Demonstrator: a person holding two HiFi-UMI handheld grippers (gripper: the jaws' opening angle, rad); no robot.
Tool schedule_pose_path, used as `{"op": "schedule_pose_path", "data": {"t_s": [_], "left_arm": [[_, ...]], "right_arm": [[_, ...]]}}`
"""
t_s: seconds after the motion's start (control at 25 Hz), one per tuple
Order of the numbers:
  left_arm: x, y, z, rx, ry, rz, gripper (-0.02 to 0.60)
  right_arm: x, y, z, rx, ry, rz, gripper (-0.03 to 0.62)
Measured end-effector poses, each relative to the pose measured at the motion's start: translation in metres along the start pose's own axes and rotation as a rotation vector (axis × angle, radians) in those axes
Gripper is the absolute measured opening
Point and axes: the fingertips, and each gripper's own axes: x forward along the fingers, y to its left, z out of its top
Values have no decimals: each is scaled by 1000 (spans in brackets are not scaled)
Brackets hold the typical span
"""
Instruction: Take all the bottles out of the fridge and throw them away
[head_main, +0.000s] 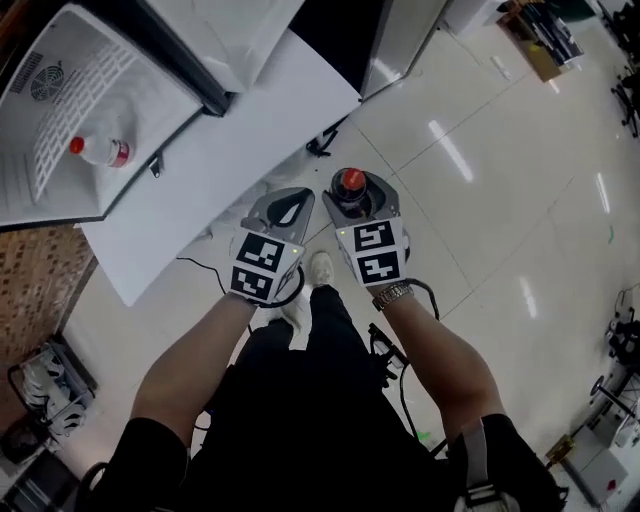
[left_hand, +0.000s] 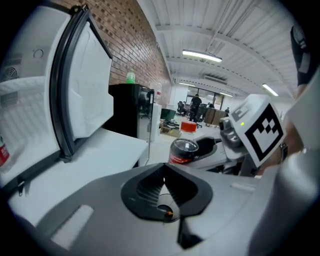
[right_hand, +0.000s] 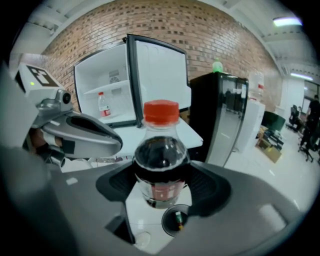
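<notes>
My right tongs (right_hand: 161, 187) are clamped on a bottle (right_hand: 161, 160) of dark drink with a red cap and a red label band. The print on the band is too blurred to read. My left tongs (left_hand: 165, 185) are pinched together with nothing between them, just beside the right ones at about 9 o'clock.

The right gripper view shows what the left one barely catches. A second bottle (right_hand: 103, 106), with a red cap and red label, is on a shelf inside the open fridge (right_hand: 95, 75) at 10 o'clock. It seems to stand upright, though it is small there. From the head view that bottle also sits at 10 o'clock, well apart from both tongs.

The fridge door (right_hand: 160, 80) is swung wide, its dark gasket showing. A black cabinet (right_hand: 220, 110) at 2 o'clock carries something green (right_hand: 217, 66) on top. A brick wall (right_hand: 165, 25) stands behind, with glossy pale floor tiles (head_main: 480, 200) below and strip lights on the ceiling.
</notes>
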Motion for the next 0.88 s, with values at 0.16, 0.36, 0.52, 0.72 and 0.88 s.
{"op": "schedule_pose_path", "data": {"t_s": [0.16, 0.36, 0.52, 0.72, 0.88], "left_arm": [[33, -11, -28, 20, 44, -58, 3], [70, -26, -74, 46, 120, -128, 3], [107, -36, -115, 70, 174, -170, 3], [155, -48, -167, 67, 217, -222, 3], [180, -52, -206, 49, 250, -236, 3]], "right_arm": [[10, -22, -47, 44, 33, -51, 307], [36, -47, -128, 109, 111, -103, 307], [62, -58, -201, 163, 198, -124, 307], [99, -64, -275, 200, 282, -120, 307], [133, -73, -322, 210, 328, -115, 307]]}}
